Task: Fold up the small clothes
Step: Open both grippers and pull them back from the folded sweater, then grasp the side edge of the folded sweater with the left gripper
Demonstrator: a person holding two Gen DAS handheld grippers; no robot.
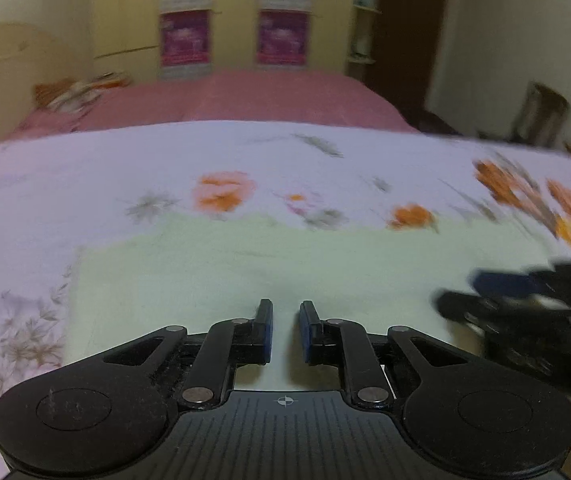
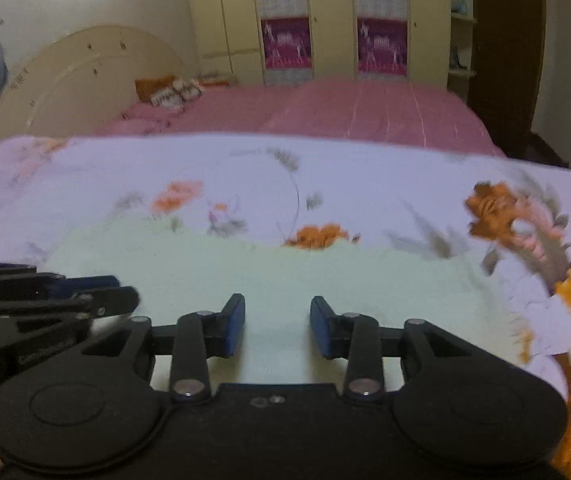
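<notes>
Hovering side by side over a pale green rectangular cloth (image 1: 269,264), two black two-finger grippers with blue pads are working above a lilac bedspread printed with orange flowers (image 1: 221,152). The left gripper (image 1: 284,330) is holding its jaws slightly parted with nothing between them, while the right gripper (image 2: 277,326) is standing released with a wider gap, also gripping nothing. In the left wrist view the right gripper is showing blurred at 3 o'clock; in the right wrist view the left one is sitting at 9 o'clock. The cloth is lying flat on the bedspread, its far edge running across at 12 o'clock of both tools. A pink-covered bed (image 2: 365,116) is standing beyond, with cream wardrobe doors bearing magenta panels (image 2: 285,44) behind it.
</notes>
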